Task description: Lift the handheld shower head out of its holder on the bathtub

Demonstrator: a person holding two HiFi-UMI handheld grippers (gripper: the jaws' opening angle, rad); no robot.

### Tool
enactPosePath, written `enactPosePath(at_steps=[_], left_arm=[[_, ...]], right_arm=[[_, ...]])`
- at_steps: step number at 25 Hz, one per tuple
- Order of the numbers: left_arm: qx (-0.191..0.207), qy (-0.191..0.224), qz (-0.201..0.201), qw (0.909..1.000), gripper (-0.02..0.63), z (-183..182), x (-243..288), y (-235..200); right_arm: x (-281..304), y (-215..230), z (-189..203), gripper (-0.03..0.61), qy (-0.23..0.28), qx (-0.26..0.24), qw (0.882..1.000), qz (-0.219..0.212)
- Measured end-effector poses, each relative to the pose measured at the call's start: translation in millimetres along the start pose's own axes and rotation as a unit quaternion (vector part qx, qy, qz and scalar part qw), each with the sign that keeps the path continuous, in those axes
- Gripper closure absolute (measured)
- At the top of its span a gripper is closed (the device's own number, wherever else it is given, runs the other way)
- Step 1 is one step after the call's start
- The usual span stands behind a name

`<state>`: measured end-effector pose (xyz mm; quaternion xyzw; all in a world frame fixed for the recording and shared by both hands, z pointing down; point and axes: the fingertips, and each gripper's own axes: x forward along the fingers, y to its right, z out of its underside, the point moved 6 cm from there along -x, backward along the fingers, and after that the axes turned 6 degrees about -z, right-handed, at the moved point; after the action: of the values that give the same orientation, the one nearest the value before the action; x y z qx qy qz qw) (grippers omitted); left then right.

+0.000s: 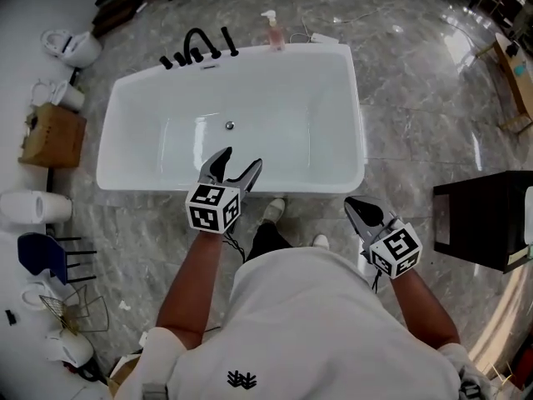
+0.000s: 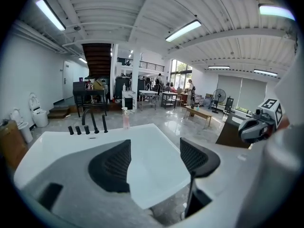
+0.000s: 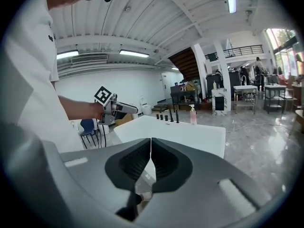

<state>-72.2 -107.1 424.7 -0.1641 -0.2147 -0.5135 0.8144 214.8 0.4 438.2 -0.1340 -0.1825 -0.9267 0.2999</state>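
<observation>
A white bathtub (image 1: 133,152) fills the middle of the head view. On its far rim stands a row of black fittings (image 1: 193,52), with the slim black handheld shower head (image 1: 229,42) upright in its holder at the right end. It also shows in the left gripper view as the shower head (image 2: 104,123), and in the right gripper view as the shower head (image 3: 177,116). My left gripper (image 1: 242,157) hangs open and empty over the tub's near rim (image 2: 154,160). My right gripper (image 1: 351,202) is shut on nothing, over the floor by the tub's near right corner (image 3: 151,144).
A pink pump bottle (image 1: 273,32) stands on the far rim, right of the fittings. Toilets (image 1: 75,47), a cardboard box (image 1: 52,136) and a blue chair (image 1: 42,252) line the left side. A black cabinet (image 1: 487,219) stands at the right.
</observation>
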Motion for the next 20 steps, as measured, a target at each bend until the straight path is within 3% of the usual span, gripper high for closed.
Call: enactPosePath(at_steps=[7,20], left_arm=[[0.027,0.006,0.021,0.9994,0.293,-35,68,-79],[0.038,-0.005,0.019,0.9991,0.305,-76,194,-225]], right_arm=[[53,9,-29,0.563,0.004,0.02,0.998,0.052],[138,12,-58,0.563,-0.004,0.067,0.988,0.141]])
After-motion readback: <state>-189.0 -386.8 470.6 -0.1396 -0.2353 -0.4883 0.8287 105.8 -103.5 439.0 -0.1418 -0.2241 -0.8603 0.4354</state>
